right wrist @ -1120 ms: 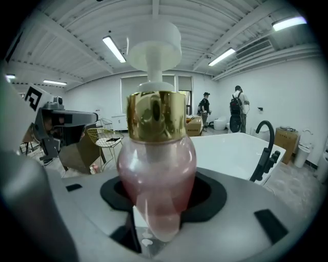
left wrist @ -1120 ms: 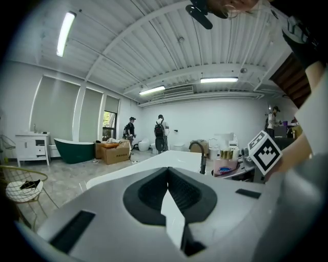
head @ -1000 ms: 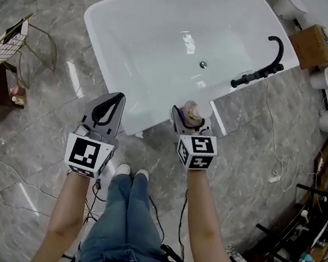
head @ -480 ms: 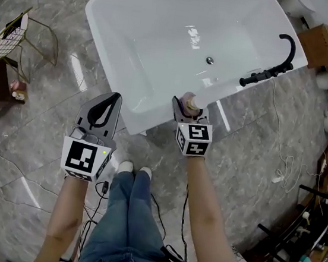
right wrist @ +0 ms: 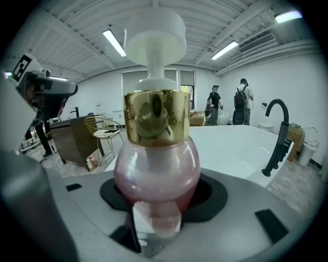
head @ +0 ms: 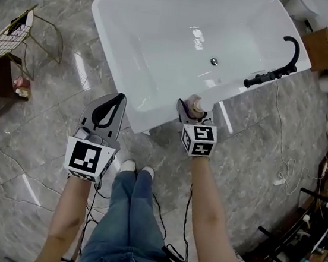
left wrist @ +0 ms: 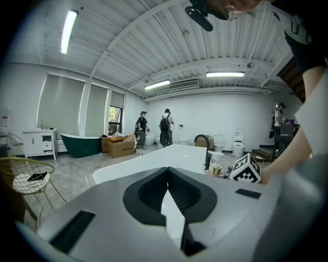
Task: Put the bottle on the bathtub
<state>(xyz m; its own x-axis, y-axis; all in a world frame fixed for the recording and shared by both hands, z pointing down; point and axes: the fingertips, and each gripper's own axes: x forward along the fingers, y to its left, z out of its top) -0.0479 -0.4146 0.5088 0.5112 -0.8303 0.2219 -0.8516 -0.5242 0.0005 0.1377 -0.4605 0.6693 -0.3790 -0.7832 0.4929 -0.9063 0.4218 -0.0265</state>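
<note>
task status: carry nearly done, placement not yet done. the right gripper (head: 193, 108) has its fingers clamped on the lower, round pink belly of the bottle (right wrist: 156, 169); the glass fills the gap between them. in the head view the bottle sits at the near rim of the white bathtub (head: 162, 55), toward the side where the black faucet (head: 277, 64) stands, though well apart from it. cannot tell from above whether its base already touches the rim or hangs just over it. the fingers have not let go, so judged as unfinished: remaining is to seat the base flat on the rim ledge, open the fingers and back away. the left gripper (head: 118, 98) hangs beside the tub's outer wall over the floor, fingers closed together with nothing between them; it takes no part. orientation: bottle upright, long axis vertical and crosswise to the fingers, gold collar and white pump head on top, base down. the pump head looks round from here; which way its spout faces cannot be made out. the rim is narrow, so an off-centre set-down risks a tip.
</note>
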